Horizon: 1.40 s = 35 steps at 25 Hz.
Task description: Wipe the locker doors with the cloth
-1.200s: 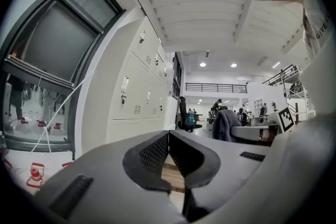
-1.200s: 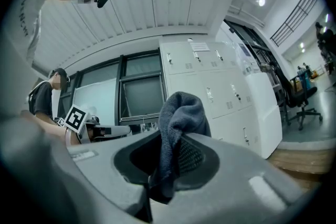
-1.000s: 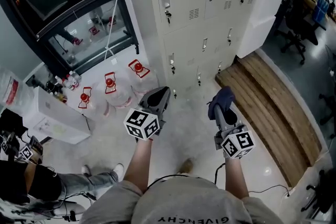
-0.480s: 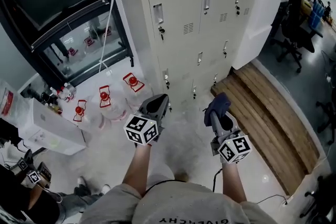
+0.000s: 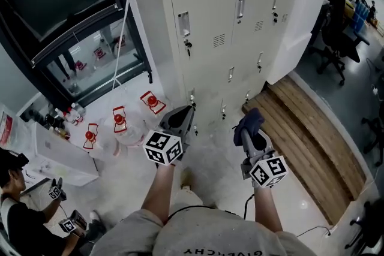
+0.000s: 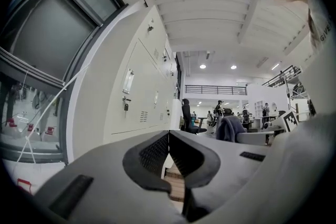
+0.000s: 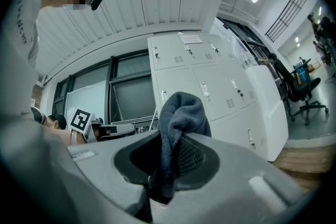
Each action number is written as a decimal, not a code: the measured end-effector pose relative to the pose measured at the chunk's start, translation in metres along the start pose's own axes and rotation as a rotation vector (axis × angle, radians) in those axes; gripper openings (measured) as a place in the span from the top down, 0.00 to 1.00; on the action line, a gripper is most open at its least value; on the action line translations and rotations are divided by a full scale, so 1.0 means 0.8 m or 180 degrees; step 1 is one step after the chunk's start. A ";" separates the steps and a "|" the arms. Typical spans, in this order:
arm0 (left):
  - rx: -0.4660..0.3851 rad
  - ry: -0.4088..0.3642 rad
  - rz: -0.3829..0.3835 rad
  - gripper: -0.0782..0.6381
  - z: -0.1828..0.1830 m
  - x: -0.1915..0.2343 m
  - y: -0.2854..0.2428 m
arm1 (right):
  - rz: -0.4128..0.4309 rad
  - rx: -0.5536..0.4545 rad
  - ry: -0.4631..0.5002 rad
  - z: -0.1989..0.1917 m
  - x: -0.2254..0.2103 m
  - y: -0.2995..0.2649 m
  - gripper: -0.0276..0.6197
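1. Cloth [image 5: 251, 120]: dark blue-grey and bunched, pinched in the jaws of our right gripper [image 5: 252, 136]. Its long axis runs along the jaws. The rounded free end sticks out past the tips, pointing fwd toward the lockers [image 5: 210, 21], and the rest trails back down between the jaws.
2. Right gripper view: the cloth [image 7: 181, 128] stands up from the right gripper [image 7: 170, 148] as a folded hump. The jaws are clamped on its lower part, and the locker doors show behind it, not touching.
3. Left gripper [image 5: 183, 117]: held beside the right one at approx the same height, also aimed at the lockers. Left gripper view shows its jaws [image 6: 169, 139] pressed together at the tips w/ nothing between them.
4. Both grippers sit over the pale floor [image 5: 210, 159], in front of the bottom row of the lockers. Cube markers face up toward us.
5. Lockers: cream metal, several rows of doors w/ handles, key locks and vent slots.
6. Right of the lockers is a white unit [image 5: 300, 15], w/ a wooden step [image 5: 300, 123] below it.
7. Left of the lockers are a dark-framed window [image 5: 60, 3] and red-capped water bottles [image 5: 120, 120] on the floor.
8. A seated person [image 5: 18, 213] is at bottom left.
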<state>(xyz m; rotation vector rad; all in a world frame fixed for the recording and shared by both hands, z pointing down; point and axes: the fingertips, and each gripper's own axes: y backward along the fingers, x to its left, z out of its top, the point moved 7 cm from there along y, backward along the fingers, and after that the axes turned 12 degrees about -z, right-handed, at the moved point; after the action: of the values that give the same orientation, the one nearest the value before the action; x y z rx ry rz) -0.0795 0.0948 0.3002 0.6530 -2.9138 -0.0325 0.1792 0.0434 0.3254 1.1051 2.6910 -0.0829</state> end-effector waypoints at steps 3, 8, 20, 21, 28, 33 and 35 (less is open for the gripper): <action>-0.0016 -0.0025 0.0004 0.89 0.013 0.031 -0.006 | -0.0001 -0.0033 -0.0002 0.005 0.005 -0.034 0.87; -0.0006 -0.0043 0.0017 0.89 0.021 0.081 -0.016 | 0.0027 0.0001 -0.0034 -0.003 0.014 -0.092 0.87; 0.0081 -0.0051 -0.0082 0.89 0.016 0.202 -0.049 | 0.0073 0.0173 -0.0129 -0.045 0.043 -0.234 0.87; 0.0083 -0.0062 -0.0090 0.89 0.014 0.211 -0.052 | 0.0066 0.0187 -0.0143 -0.050 0.045 -0.245 0.87; 0.0166 -0.0164 -0.0296 0.89 -0.019 0.260 -0.076 | 0.0051 0.0399 -0.0420 -0.112 0.075 -0.335 0.87; 0.0145 -0.0074 -0.0328 0.89 -0.048 0.289 -0.088 | -0.0128 0.0384 -0.0591 -0.141 0.086 -0.399 0.87; 0.0142 -0.0050 -0.0329 0.89 -0.061 0.299 -0.091 | -0.0215 0.0322 -0.0636 -0.147 0.083 -0.421 0.87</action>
<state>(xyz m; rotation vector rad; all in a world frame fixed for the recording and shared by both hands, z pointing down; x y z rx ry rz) -0.2547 -0.0727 0.3795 0.8136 -2.9006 0.0157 -0.1244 -0.1350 0.4122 0.9762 2.5684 -0.3265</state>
